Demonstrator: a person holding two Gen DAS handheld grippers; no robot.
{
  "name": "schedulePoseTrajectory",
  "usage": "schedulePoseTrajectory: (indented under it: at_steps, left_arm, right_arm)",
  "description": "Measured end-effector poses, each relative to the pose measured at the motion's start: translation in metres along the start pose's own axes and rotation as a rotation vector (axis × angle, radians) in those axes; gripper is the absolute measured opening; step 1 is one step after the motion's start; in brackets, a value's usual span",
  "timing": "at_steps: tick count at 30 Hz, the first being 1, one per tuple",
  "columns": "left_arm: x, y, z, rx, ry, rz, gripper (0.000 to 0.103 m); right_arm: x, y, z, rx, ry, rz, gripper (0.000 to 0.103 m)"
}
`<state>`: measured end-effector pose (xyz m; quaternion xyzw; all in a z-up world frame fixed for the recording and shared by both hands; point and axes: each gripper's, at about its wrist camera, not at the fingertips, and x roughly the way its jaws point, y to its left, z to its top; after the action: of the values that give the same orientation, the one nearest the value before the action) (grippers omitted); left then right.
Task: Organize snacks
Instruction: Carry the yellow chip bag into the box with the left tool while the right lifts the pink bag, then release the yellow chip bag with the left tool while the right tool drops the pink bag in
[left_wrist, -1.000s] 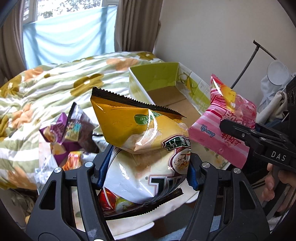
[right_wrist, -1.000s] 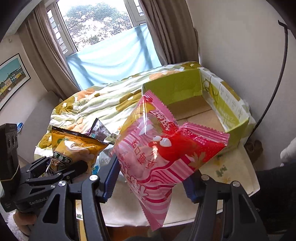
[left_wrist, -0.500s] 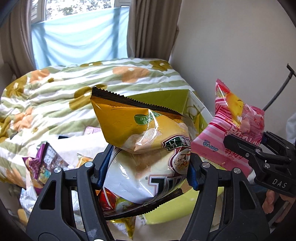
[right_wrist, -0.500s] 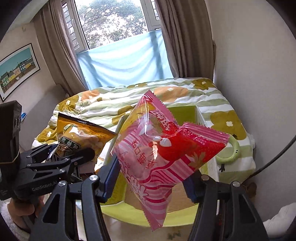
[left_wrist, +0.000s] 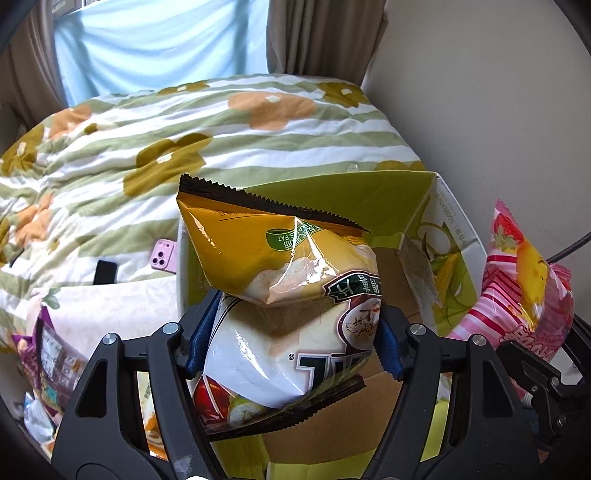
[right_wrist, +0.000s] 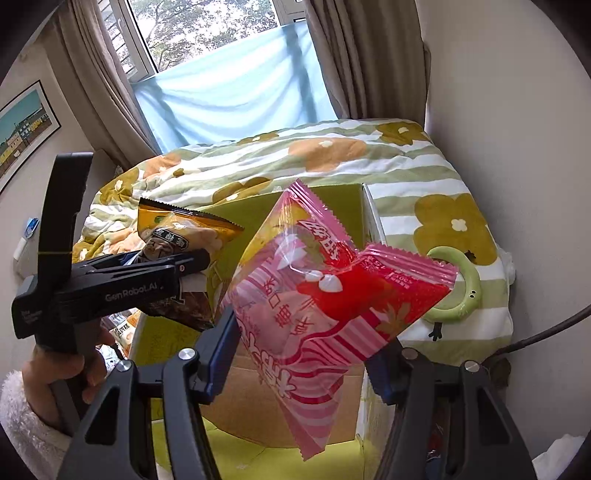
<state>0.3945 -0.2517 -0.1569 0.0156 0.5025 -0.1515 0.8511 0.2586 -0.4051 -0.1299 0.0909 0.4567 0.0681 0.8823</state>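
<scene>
Two snack bags are in play, one per gripper. From the left wrist view, the left gripper (left_wrist: 291, 350) is closed on a yellow-and-white chip bag (left_wrist: 284, 295), its blue pads pressing the puffed middle from both sides — the bag hangs above the open green cardboard box (left_wrist: 448, 236), which sits on the floral bedspread (left_wrist: 221, 140). A pink phone (left_wrist: 162, 255) lies on the bed beside the box, and more snack packets (left_wrist: 44, 354) are heaped at lower left. This bag looks light, air-filled and slick; I judge the contents brittle, so a gentle squeeze across the pillowed belly suits it better than a hard pinch. From the right wrist view, the right gripper (right_wrist: 303, 354) is clamped on a pink strawberry snack packet (right_wrist: 325, 295), held at its lower half above the same box. That film looks thin and slippery — gripping near a crimped seam would likely slip less. A green ring-shaped toy (right_wrist: 469, 284) rests on the bed beyond.
</scene>
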Motion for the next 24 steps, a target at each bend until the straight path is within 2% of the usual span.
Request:
schedulePoseTrajectory:
  at_steps: [2, 4, 9, 13, 19, 24]
  left_arm:
    - [0.009, 0.003, 0.004, -0.001, 0.010, 0.017, 0.093]
    - [0.014, 0.004, 0.007, 0.000, 0.001, 0.035, 0.098]
    - [0.011, 0.015, 0.003, 0.000, 0.010, 0.045, 0.098]
    - [-0.014, 0.024, -0.008, -0.020, -0.038, 0.053, 0.098]
    - [-0.046, 0.028, -0.025, -0.012, -0.093, 0.101, 0.098]
    - [-0.056, 0.033, -0.029, -0.007, -0.097, 0.133, 0.098]
  right_arm:
    - [0.004, -0.004, 0.001, 0.013, 0.010, 0.002, 0.057]
    - [0.007, -0.004, 0.000, 0.012, 0.021, -0.004, 0.057]
    - [0.013, -0.003, 0.002, 0.018, 0.043, -0.024, 0.057]
    - [0.014, 0.000, 0.004, 0.018, 0.050, -0.056, 0.059]
    - [0.014, 0.001, 0.011, 0.022, 0.038, -0.033, 0.059]
    - [0.026, 0.005, 0.023, 0.016, 0.035, -0.016, 0.059]
